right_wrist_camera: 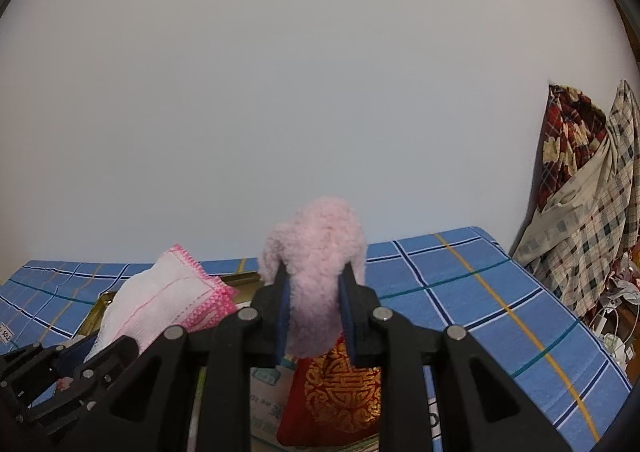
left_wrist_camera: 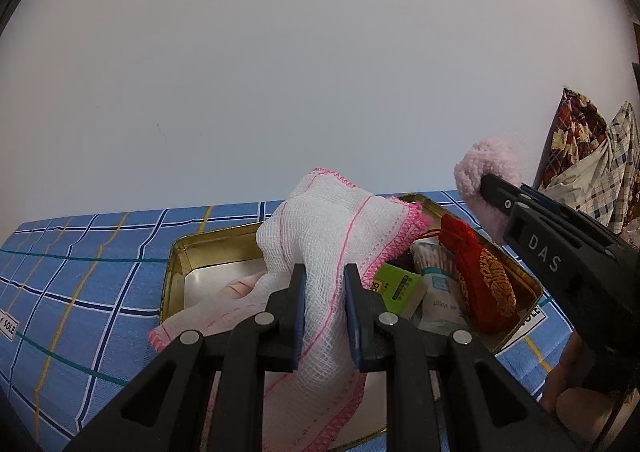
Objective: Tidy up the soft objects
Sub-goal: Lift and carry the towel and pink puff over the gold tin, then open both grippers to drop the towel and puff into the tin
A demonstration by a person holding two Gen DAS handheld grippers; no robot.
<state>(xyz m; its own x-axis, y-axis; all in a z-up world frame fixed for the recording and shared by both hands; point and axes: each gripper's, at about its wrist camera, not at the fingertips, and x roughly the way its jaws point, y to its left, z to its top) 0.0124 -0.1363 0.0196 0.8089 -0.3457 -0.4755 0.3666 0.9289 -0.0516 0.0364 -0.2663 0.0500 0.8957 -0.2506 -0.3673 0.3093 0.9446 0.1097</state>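
Observation:
My left gripper is shut on a white gauze cloth with pink edging, bunched up and lifted over the gold metal tin; it also shows in the right wrist view. My right gripper is shut on a fluffy pink soft object, held above the tin's right part; it shows in the left wrist view too. A red embroidered pouch lies in the tin, directly below the right gripper.
The tin also holds a green packet and a white packet. It sits on a blue checked cloth. Patterned fabrics hang at the right. A plain wall is behind.

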